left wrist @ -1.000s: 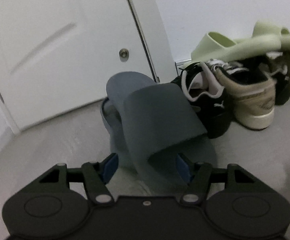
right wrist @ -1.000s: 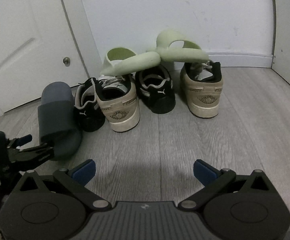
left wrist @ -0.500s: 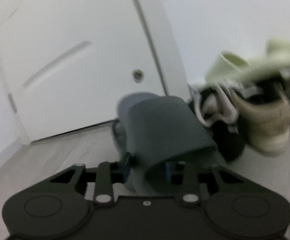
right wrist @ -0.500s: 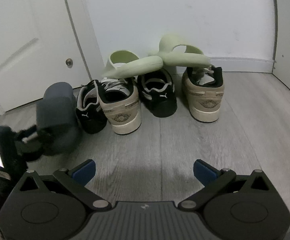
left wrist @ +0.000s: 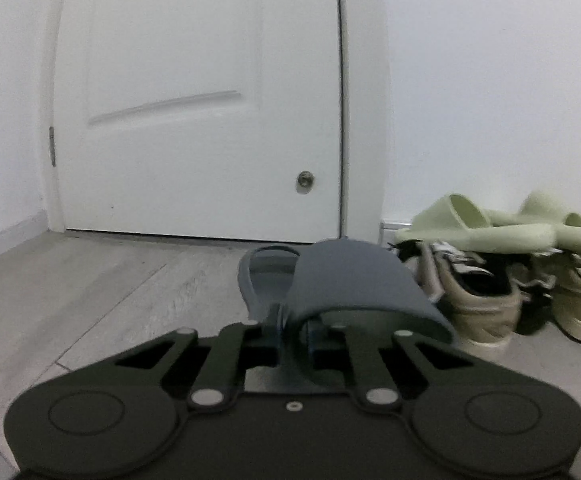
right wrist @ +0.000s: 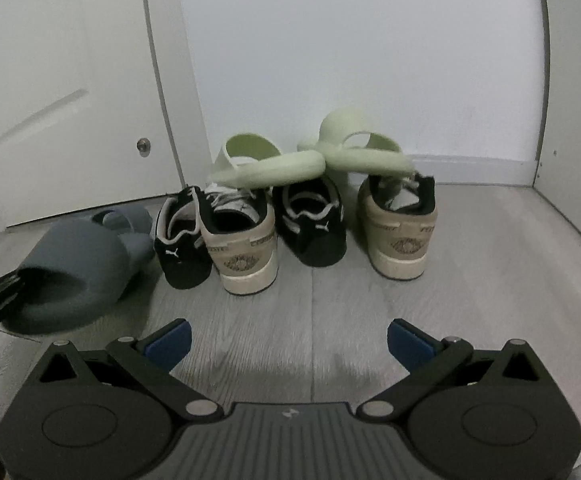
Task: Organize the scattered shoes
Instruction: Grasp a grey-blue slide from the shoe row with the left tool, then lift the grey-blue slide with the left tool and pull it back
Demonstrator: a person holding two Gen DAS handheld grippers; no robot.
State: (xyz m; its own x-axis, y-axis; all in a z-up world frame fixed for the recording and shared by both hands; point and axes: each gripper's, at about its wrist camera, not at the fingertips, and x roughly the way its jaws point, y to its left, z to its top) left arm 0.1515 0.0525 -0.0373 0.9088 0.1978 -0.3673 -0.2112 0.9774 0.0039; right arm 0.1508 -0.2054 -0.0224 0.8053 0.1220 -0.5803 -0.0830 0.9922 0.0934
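Against the white wall (right wrist: 330,60), beside a white panelled door (left wrist: 194,100), a row of shoes is seen on the grey wood-grain floor (right wrist: 470,300): two black suede sneakers with white trim (right wrist: 182,256) (right wrist: 314,228) are alternated with two beige low-top leather sneakers with cream soles (right wrist: 246,256) (right wrist: 400,236), heels turned towards the cameras. Two pale green moulded foam slides (right wrist: 266,168) (right wrist: 364,152) are laid across the tops of these sneakers, touching each other at the middle. At the left end of the row, just beside the nearer black sneaker, a dark grey moulded foam slide (right wrist: 70,264) is held by the left gripper (left wrist: 292,330); its two fingers are clenched on the edge of the slide's broad strap, one finger outside and one tucked under the strap. Whether the slide's sole is resting on the floor or lifted clear of it cannot be told. A second dark grey foam slide (right wrist: 124,218) is partly hidden behind the first, near the door. The right gripper (right wrist: 288,338) is held above bare floor in front of the row, well apart from every shoe, with its blue-padded fingers (right wrist: 170,338) spread wide and nothing between them.
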